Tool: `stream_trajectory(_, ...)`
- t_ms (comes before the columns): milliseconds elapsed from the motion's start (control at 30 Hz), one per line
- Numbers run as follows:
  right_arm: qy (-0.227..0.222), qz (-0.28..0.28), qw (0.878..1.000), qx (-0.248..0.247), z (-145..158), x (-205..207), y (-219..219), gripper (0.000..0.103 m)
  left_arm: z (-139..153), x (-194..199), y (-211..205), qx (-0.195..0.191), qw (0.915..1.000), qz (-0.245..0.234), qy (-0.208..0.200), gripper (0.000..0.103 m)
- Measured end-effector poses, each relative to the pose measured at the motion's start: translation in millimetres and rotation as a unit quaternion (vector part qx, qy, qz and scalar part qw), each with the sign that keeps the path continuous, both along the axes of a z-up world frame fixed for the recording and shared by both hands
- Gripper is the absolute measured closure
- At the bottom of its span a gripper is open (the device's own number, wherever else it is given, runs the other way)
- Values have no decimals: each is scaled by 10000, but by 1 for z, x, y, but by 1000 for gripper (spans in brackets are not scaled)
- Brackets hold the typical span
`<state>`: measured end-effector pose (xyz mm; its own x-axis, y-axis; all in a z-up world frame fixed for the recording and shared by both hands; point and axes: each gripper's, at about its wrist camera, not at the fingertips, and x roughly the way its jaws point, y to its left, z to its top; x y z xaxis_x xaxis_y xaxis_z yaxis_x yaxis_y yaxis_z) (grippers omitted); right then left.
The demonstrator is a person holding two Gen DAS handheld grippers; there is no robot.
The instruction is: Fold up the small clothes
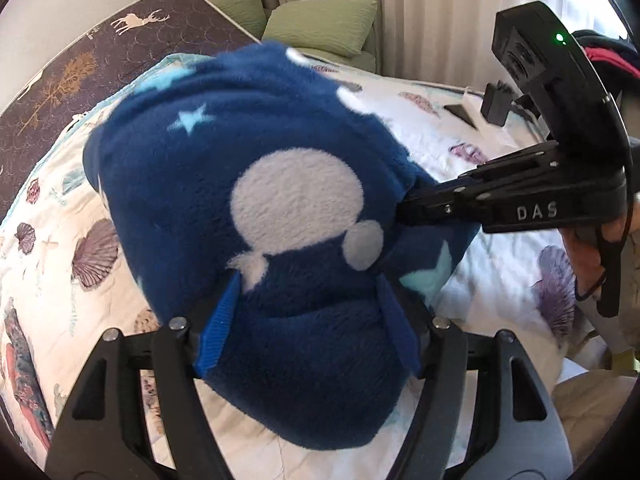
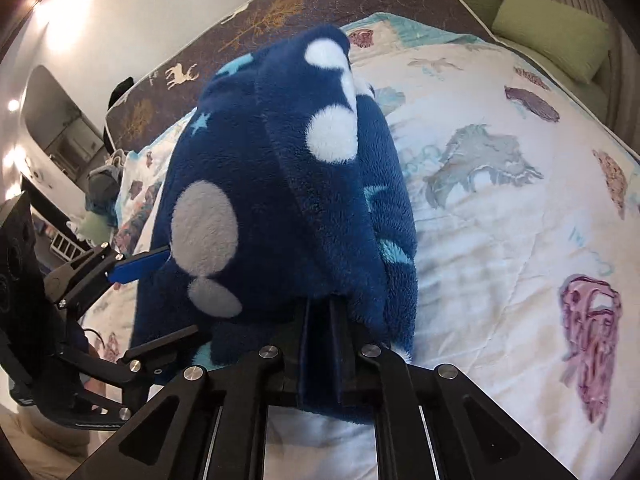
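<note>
A navy fleece garment [image 1: 256,184] with white spots and pale blue stars hangs bunched above the bed; it also shows in the right wrist view [image 2: 288,208]. My left gripper [image 1: 308,320] has its blue-padded fingers wide around a thick fold of the fleece, which fills the gap between them. It shows at the left of the right wrist view [image 2: 160,292]. My right gripper [image 2: 324,344] is shut on the garment's near edge. In the left wrist view it comes in from the right [image 1: 408,208], its tips buried in the fleece.
A white quilt with shell prints [image 2: 500,200] covers the bed. A dark mattress with deer prints [image 1: 80,76] lies behind it. Green cushions [image 1: 320,24] sit by the curtain. A small pile of other clothes [image 2: 104,192] lies at the bed's far left.
</note>
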<state>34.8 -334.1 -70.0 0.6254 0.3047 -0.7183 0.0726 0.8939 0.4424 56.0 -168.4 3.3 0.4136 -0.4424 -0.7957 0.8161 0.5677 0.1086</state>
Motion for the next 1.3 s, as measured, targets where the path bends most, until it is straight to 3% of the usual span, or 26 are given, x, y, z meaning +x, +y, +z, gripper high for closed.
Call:
stream_trajectory(67,-83,5,9999,121,18,-4,-5,91,20,1,5,-203,9997,-88,-94,34)
stream_trajectory(167,-662,45,9978,37,50,-4,-9,89,56,12,15,-686,9970,-72,-363,33)
stream_trajectory(233,-841,9,9965,-3,67,5,-12,87,69,31,17,-906,9949,80,-432,24)
stream_trajectory(267,-940,5,9956,-39,76,15,-13,85,73,42,16,-1005,9940,190,-396,16)
stream_trajectory(300,-986,16,9951,-45,79,22,-13,82,75,61,15,-1168,9923,352,-214,16)
stream_trajectory(367,-1005,-28,9949,96,80,46,-16,63,67,96,10,-1315,9890,638,224,16)
stream_trajectory(433,-826,-45,9963,225,68,73,-21,60,44,134,4,-1224,9853,1017,623,16)
stream_trajectory(533,-172,11,9998,48,23,111,-16,60,-20,178,-3,-922,9765,1399,1358,16)
stream_trajectory(600,-190,-60,9998,-29,-8,124,-14,61,-35,178,-11,-866,9824,1286,1040,16)
stream_trajectory(700,-220,-115,9996,-131,-8,125,-14,61,-31,181,-15,-768,9837,1217,1075,16)
stream_trajectory(900,-189,-9,9998,-19,0,123,-18,61,-16,171,-5,-1009,9837,1106,995,16)
stream_trajectory(1033,-448,-104,9989,76,43,111,-24,61,22,160,7,-1356,9832,983,722,16)
stream_trajectory(1133,-926,-241,9946,-408,83,118,-24,61,41,174,10,-1450,9815,1195,369,16)
stream_trajectory(1233,-794,-109,9966,-199,86,149,-20,61,26,207,12,-1515,9731,1541,801,16)
stream_trajectory(1300,-425,-116,9990,-72,62,176,-17,61,-7,230,7,-1036,9714,1877,1017,16)
